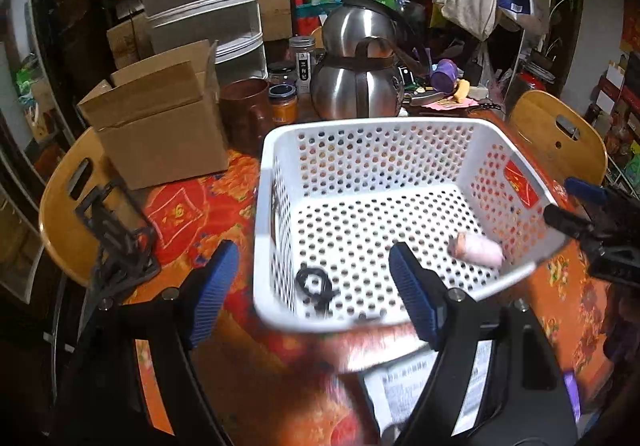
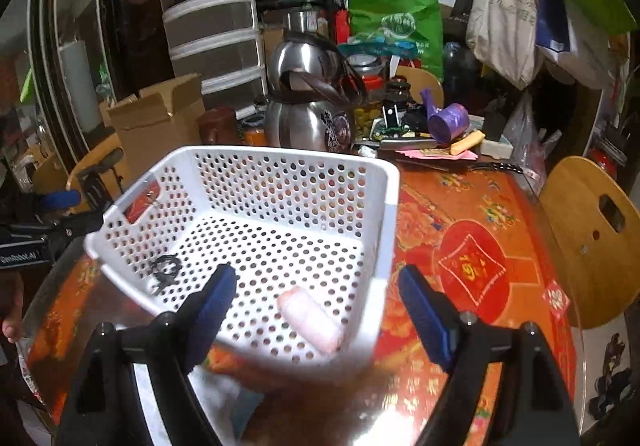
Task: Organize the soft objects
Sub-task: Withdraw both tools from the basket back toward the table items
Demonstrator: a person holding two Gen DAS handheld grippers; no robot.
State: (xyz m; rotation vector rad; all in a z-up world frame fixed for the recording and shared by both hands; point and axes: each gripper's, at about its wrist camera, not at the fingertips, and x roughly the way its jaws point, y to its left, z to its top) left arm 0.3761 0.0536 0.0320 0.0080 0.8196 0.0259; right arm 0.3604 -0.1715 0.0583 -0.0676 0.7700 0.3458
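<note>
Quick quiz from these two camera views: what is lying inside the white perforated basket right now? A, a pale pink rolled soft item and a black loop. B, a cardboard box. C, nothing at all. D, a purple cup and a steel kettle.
A: the white basket holds a pale pink roll near one corner and a black loop toward the other side, and both views show the same two things.

Two wrist views, angled down at the worktop (image 1: 568, 286)
The white basket (image 1: 360, 127) is seen close from left and right, shared by both.
</note>
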